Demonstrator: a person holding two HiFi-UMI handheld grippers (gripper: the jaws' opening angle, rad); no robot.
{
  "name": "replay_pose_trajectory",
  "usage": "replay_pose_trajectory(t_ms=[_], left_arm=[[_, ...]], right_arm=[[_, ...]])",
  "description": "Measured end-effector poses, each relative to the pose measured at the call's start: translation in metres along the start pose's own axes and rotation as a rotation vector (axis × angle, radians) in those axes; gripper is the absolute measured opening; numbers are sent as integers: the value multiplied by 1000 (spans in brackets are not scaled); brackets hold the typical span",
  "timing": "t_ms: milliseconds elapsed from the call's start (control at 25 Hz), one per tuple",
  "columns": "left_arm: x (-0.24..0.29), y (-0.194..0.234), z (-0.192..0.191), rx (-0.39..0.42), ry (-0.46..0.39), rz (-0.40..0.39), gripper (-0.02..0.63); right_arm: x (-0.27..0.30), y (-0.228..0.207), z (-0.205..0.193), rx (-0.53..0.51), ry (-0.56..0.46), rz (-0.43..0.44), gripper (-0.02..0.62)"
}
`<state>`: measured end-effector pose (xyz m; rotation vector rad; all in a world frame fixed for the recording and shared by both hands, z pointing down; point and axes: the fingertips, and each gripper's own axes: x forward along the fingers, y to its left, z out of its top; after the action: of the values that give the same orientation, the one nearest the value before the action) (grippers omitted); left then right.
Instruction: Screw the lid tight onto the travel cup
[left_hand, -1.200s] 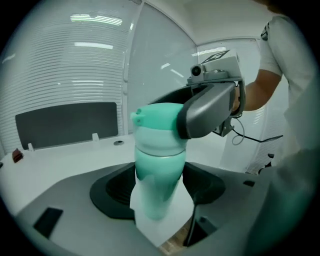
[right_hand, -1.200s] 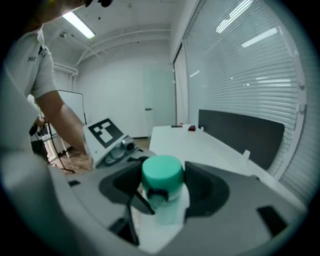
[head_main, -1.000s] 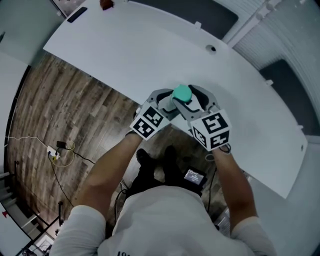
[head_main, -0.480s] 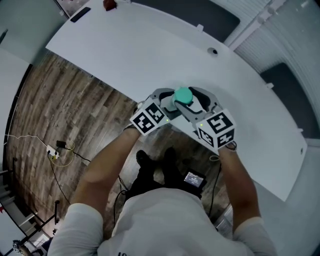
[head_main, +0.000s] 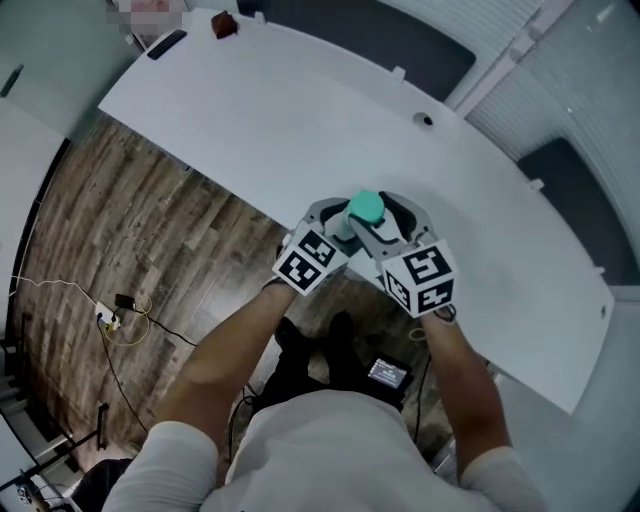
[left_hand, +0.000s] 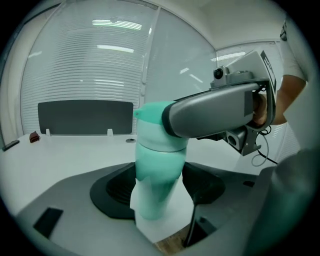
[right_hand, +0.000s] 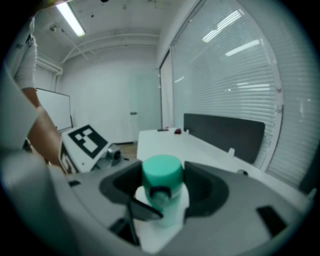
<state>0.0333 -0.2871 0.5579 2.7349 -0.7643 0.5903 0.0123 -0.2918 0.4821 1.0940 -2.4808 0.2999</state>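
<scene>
While the green cup (left_hand: 159, 172) sits by the edge of the white table (head_main: 300, 110) closest to the person, at about 6 o'clock on the tabletop, both tools are closed on it. The left gripper (left_hand: 159, 192) comes in from 7 o'clock in the head view, and its two dark pads squeeze the lower body of the cup. The right gripper (right_hand: 161, 187) comes in from 5 o'clock and pinches the round green lid (right_hand: 161, 171) on top. From the head view only the top of the lid shows, because the grippers hide the rest of the cup. In the left gripper view, one gray arm of the right gripper covers the right half of the lid. The bottom of the cup looks washed out and white in both gripper views, so I cannot tell if it rests on the table. I also cannot tell how far the lid is screwed on. A small red thing (head_main: 222, 25) lies far off at 11 o'clock, too tiny to make out. Brown wood floor (head_main: 120, 230) shows past the table edge.
</scene>
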Motion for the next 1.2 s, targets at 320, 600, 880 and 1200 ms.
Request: replay_pose_trajectory(t_ms=[320, 600, 880, 1200], left_arm=[[-14, 4, -3, -16, 13, 20, 307], [-39, 3, -8, -92, -7, 49, 307], [-73, 8, 4, -141, -64, 69, 307], [-101, 5, 17, -195, -143, 91, 303]], right_arm=[[2, -1, 2, 2, -3, -15, 281], [2, -1, 0, 0, 7, 7, 282], [-8, -1, 16, -8, -28, 21, 287], [-24, -4, 25, -5, -79, -5, 288]])
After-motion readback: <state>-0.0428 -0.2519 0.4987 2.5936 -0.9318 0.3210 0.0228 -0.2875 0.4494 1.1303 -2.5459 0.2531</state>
